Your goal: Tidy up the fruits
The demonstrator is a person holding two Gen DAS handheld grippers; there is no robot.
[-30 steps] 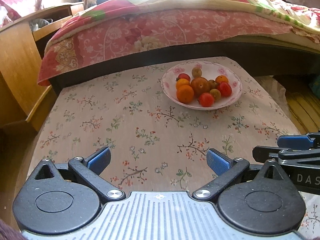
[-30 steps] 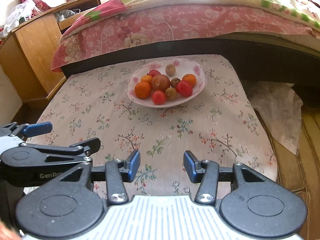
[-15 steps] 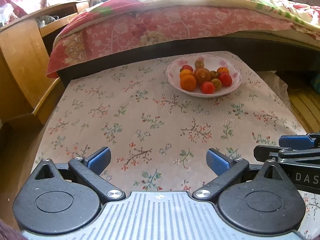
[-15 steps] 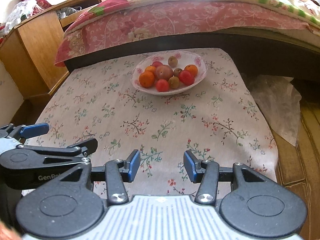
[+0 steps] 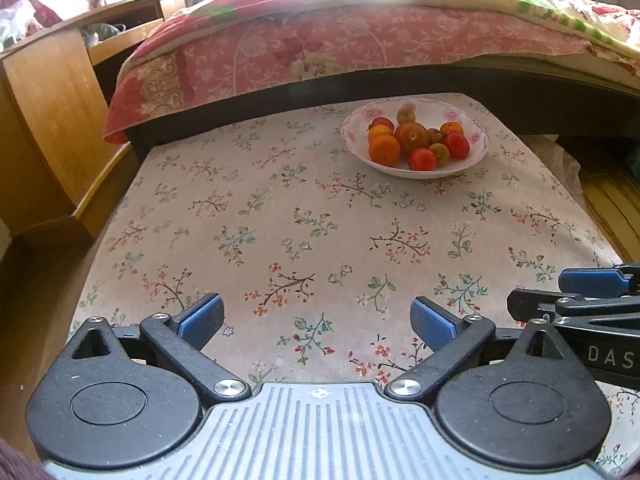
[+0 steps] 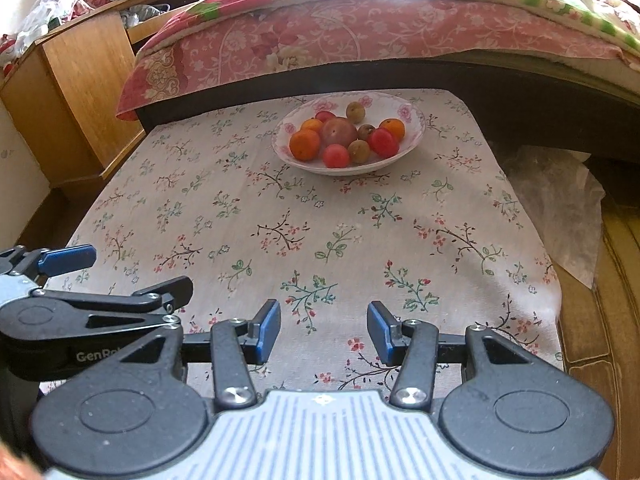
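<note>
Two handheld grippers, the left gripper [image 5: 317,318] and right gripper [image 6: 323,326], hover spread and empty over a floral tablecloth [image 5: 280,216]. Oranges, tomatoes and brownish fruits [image 6: 344,134] lie together in a white bowl [image 6: 414,118]; sorted already or awaiting sorting, either fits.

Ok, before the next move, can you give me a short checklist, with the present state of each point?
1. Left hand-held gripper open and holding nothing: ok.
2. Right hand-held gripper open and holding nothing: ok.
3. Fruits all inside the bowl, none loose on the tablecloth: ok.
4. Bowl upright and fully on the cloth, near its far edge by the bed: ok.
5. Cloth between the grippers and the bowl free of obstacles: ok.
6. A second container to sort the fruits into: not ok, none shows in either view.
</note>
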